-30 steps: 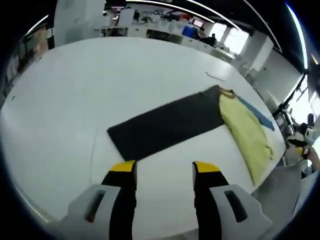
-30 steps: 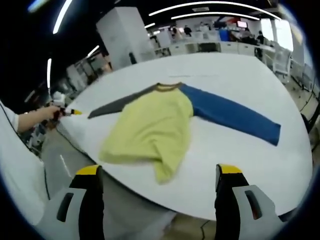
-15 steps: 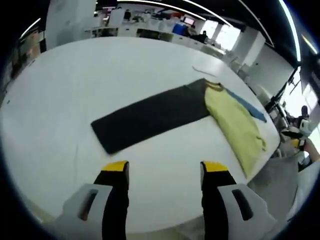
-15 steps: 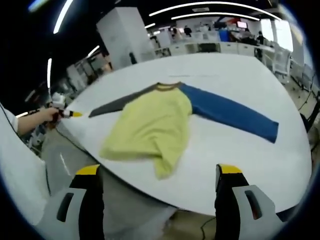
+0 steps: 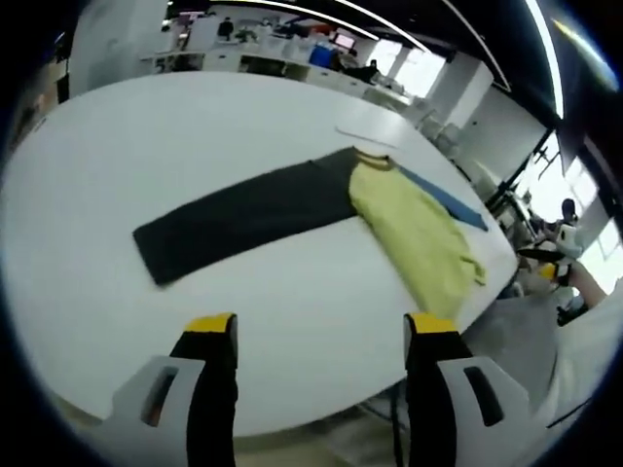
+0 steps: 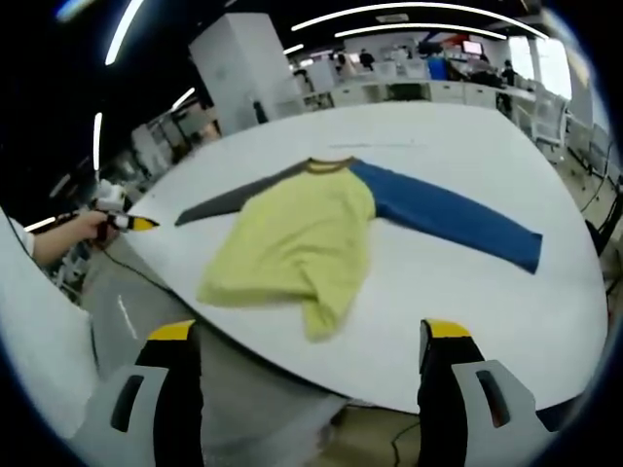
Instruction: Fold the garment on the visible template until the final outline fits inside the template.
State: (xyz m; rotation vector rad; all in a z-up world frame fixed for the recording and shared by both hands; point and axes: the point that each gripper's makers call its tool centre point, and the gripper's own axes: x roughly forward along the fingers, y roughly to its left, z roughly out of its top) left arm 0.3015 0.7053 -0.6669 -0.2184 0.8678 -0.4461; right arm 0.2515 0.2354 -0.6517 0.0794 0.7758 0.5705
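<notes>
The left tool [image 5: 321, 331] hangs above the near edge of the white bench [image 5: 117, 146], its yellow-tipped jaws wide apart and holding nothing. Beyond it the garment [image 5: 414, 233] lies flat on the bench: a yellow body with a brown collar, a dark grey sleeve [image 5: 243, 216] stretched toward the left of this view and a blue sleeve [image 5: 443, 195] toward the far right.

The right tool [image 6: 310, 341] is likewise spread and empty, held off the bench edge. Ahead of it the same garment [image 6: 302, 238] shows its yellow body, crumpled at the near hem, with the blue sleeve [image 6: 453, 222] running right and the grey sleeve [image 6: 229, 199] left. A person's hand [image 6: 83, 229] grips the left tool at the bench's far left edge.
</notes>
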